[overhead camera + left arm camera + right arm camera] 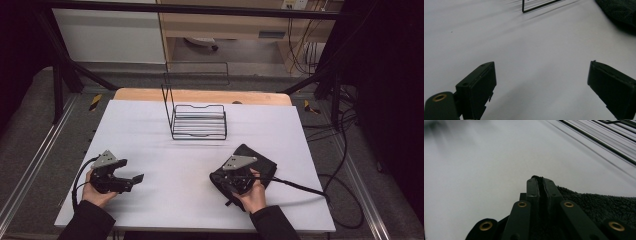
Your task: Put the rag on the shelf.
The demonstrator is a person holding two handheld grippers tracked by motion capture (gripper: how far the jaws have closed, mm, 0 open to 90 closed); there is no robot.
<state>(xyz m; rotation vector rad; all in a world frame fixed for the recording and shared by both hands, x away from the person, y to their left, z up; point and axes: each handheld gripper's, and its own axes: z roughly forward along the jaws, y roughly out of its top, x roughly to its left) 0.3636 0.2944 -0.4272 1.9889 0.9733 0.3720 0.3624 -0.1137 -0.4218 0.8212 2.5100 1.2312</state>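
Right gripper is clamped on the edge of a dark towel; in the right gripper view its 2 jaws stand pressed together with a thin fold of the fuzzy cloth pinched between them, and the rest of the cloth spreads away to the right of the jaws. In the high view the towel lies bunched on the white worktop, in front of the black wire rack and a little to its right, near but apart from it, and the right gripper rests on the towel's near edge in the person's hand.

Left gripper has its jaws wide apart with nothing between them, just bare worktop beneath. In the high view the left gripper sits in front of the rack and well to its left, well apart from the towel. The rack stands upright near the far edge of the worktop, with 1 tall wire frame rising from its left side.
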